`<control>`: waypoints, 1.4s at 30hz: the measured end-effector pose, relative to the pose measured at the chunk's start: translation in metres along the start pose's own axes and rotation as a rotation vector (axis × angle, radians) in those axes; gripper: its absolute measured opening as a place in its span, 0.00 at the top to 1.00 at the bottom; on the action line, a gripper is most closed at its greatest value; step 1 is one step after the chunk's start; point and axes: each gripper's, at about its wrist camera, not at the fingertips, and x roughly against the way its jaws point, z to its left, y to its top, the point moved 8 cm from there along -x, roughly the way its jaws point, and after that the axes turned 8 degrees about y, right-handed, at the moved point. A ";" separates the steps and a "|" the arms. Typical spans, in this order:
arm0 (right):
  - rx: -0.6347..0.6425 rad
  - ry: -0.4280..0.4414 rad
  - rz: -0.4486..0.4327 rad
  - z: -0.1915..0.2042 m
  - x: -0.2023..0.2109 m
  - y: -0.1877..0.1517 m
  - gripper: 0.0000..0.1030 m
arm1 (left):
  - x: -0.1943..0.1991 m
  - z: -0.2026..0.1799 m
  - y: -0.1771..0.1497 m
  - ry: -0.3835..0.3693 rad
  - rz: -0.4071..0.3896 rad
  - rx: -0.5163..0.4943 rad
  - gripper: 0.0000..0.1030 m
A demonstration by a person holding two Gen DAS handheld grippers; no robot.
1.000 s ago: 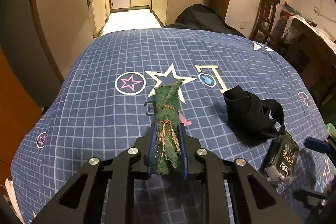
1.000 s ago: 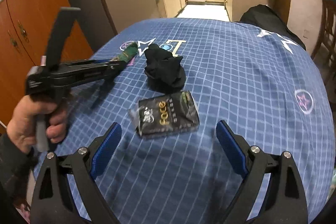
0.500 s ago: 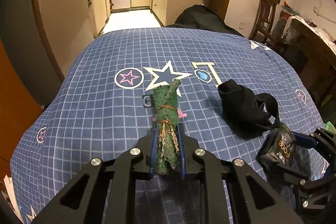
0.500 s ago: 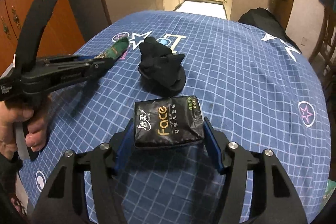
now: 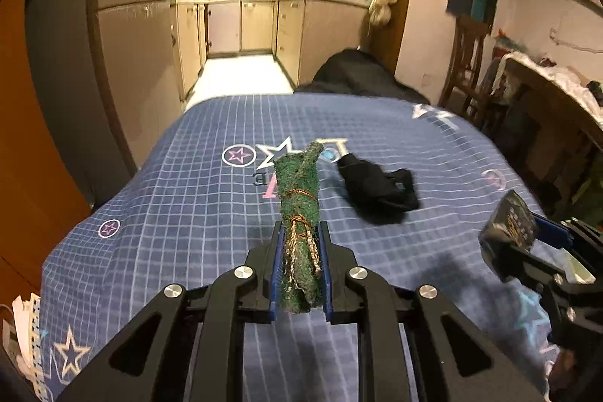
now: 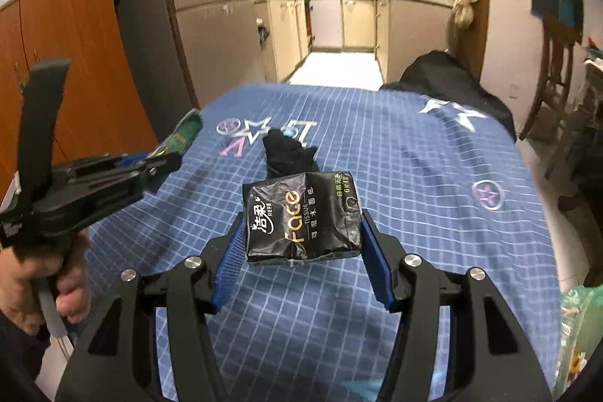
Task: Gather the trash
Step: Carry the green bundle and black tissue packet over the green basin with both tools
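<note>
Green and scratchy-looking, the rolled bundle [image 5: 299, 225] sits pinched between the jaws of the left gripper [image 5: 300, 243], its long axis running straight out along the fingers and its far end tilted up above the counter [image 5: 181, 206]. A frayed brownish cord is wound round its middle, and the roll looks rough and fibrous, like a scrap of turf.

Right of it, the black cloth lump [image 5: 378, 189] lies soft and crumpled on the blue checked cover, ahead of both grippers and between their lines of reach. From the right wrist view it sits just beyond the right gripper's load, so I judge that side slightly nearer.

The right gripper [image 6: 301, 240] has its jaws clamped on the black tissue pack [image 6: 301, 219], a crinkled glossy plastic block held crosswise and clear of the cover.
</note>
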 end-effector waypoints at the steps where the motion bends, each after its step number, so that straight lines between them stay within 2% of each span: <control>1: -0.007 -0.006 -0.014 0.000 0.007 0.000 0.47 | 0.012 -0.002 -0.001 -0.001 -0.016 -0.001 0.83; 6: -0.041 -0.020 -0.060 -0.004 0.035 -0.002 0.47 | 0.064 -0.016 -0.009 -0.020 -0.071 0.000 0.83; 15: -0.036 -0.067 -0.131 -0.009 0.090 -0.003 0.46 | 0.120 -0.052 -0.022 -0.078 -0.104 -0.019 0.83; 23: -0.054 -0.131 -0.183 -0.034 0.142 -0.008 0.46 | 0.167 -0.119 -0.010 -0.167 -0.162 -0.081 0.83; 32: -0.102 -0.239 -0.219 -0.087 0.195 -0.021 0.46 | 0.193 -0.205 0.001 -0.240 -0.196 -0.160 0.83; 42: -0.150 -0.355 -0.226 -0.143 0.246 -0.041 0.46 | 0.201 -0.288 0.004 -0.310 -0.202 -0.242 0.83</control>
